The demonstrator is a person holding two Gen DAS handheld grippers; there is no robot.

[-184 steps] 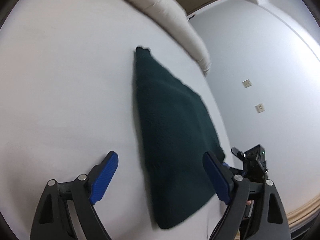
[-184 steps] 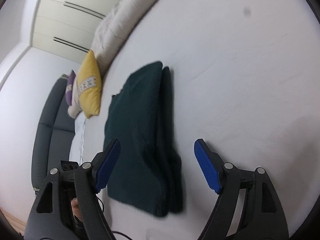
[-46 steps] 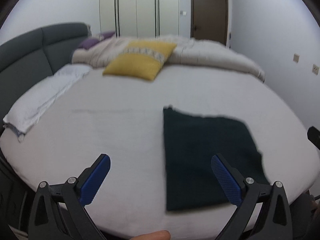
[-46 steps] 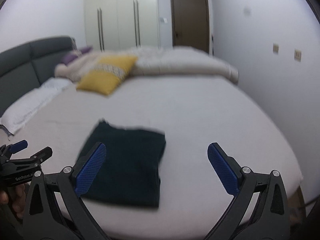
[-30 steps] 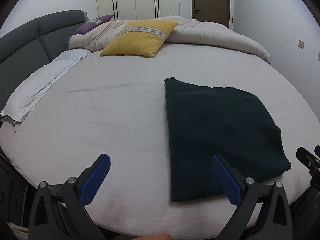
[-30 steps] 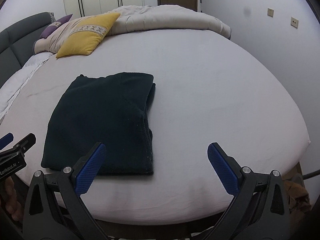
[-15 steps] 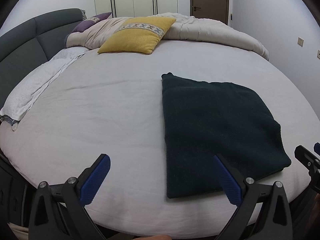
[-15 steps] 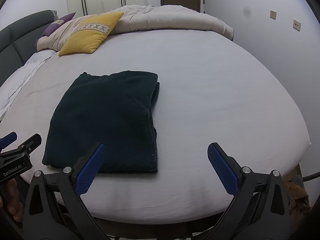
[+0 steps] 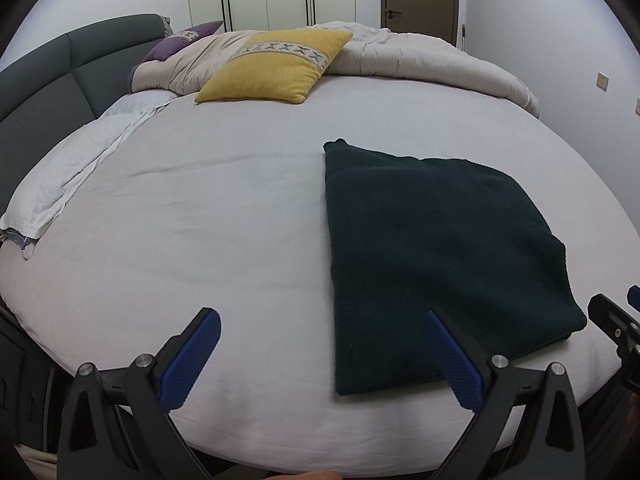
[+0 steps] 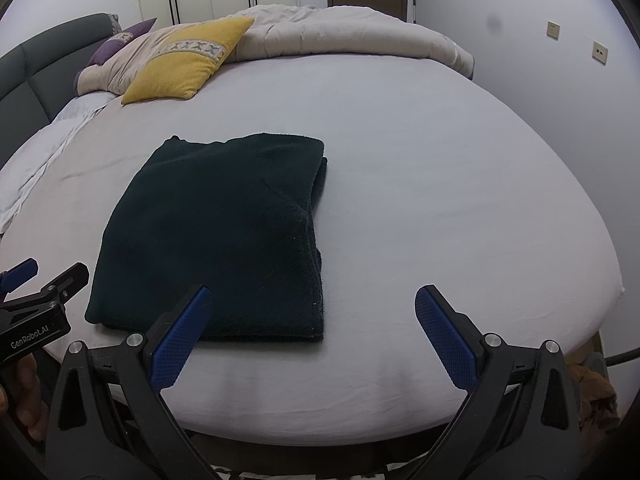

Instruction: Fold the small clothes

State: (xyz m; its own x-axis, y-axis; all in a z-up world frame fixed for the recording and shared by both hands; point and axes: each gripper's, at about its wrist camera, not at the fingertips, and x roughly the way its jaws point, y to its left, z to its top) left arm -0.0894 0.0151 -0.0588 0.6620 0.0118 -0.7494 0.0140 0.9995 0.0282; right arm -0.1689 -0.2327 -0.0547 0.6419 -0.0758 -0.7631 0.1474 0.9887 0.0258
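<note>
Fingers: your left gripper [image 9: 320, 354] and your right gripper [image 10: 312, 330] both stand spread wide with nothing between the blue pads; neither touches cloth.
Garment: the dark green garment [image 10: 224, 232] lies flat on the bed [image 10: 440, 184] as a folded rectangle, layered edges showing along its side away from the yellow pillow [image 10: 188, 60].
Place: it sits on the near half of the mattress, well apart from the yellow pillow, its near edge close to the bed's front rim.
Change: six seconds back you were low over the cloth and tilted; now both grippers are pulled back off the front rim, level, with the whole bed in sight. Over the last second the garment has not shifted.
Meaning: the fold looks finished to you or nearly so; the retreat reads as a release, not a new grasp.
Check: one far corner, toward the pillow, pokes out slightly; tidy it if you want squarer edges.
Other gripper: each tool's tip shows at the edge of the other's view, beside the garment.
</note>
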